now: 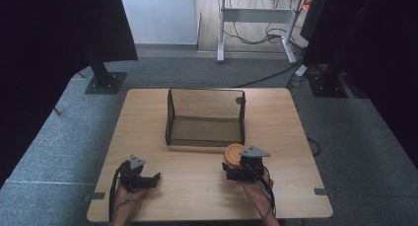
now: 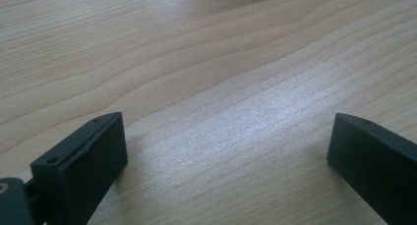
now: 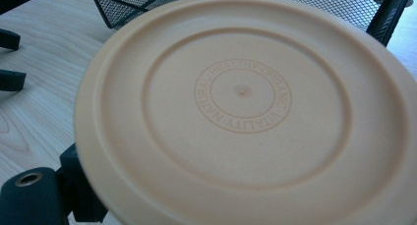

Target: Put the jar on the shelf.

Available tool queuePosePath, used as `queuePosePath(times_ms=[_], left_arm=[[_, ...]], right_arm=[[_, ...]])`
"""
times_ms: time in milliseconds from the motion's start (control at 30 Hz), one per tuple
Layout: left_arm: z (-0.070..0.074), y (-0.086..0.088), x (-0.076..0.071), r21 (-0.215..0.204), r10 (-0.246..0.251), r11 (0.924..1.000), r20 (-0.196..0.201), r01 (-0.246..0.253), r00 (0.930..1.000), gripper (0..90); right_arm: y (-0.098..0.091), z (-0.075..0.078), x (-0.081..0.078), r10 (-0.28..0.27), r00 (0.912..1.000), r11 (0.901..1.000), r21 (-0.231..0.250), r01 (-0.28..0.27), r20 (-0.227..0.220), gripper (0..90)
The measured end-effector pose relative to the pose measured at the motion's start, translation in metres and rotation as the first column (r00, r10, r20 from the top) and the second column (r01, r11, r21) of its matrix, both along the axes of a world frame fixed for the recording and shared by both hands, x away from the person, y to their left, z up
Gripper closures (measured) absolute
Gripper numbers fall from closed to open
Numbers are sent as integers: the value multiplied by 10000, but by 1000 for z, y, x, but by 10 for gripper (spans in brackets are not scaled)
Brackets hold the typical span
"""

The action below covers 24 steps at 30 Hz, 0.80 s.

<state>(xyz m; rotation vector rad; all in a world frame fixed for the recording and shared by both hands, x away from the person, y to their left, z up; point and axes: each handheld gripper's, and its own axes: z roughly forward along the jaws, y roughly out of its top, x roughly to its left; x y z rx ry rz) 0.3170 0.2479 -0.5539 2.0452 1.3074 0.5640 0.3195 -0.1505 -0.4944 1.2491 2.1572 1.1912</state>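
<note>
Right tongs [image 1: 235, 163] pinch an orange plastic dish [image 1: 233, 153] by its edge, held just in front of the mesh basket [image 1: 172, 118], likely staged for loading into it. Left tongs [image 1: 150, 179] rest spread on the surface [image 1: 197, 186], well left of the basket's front, idle.
</note>
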Motion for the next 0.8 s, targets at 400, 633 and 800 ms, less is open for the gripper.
queuePosePath(times_ms=[400,633,800], left_arm=[[0,0,0,-1,-4,10000,-1,4,10000,13],[0,0,0,1,-12,10000,-2,12,10000,13],[0,0,0,-3,-11,10000,0,11,10000,13]], right_arm=[[1,2,6,-51,10000,10000,-40,51,13,92],[3,4,10,-79,10000,9999,-73,79,31,91],[5,5,13,-85,10000,9999,-90,86,43,92]])
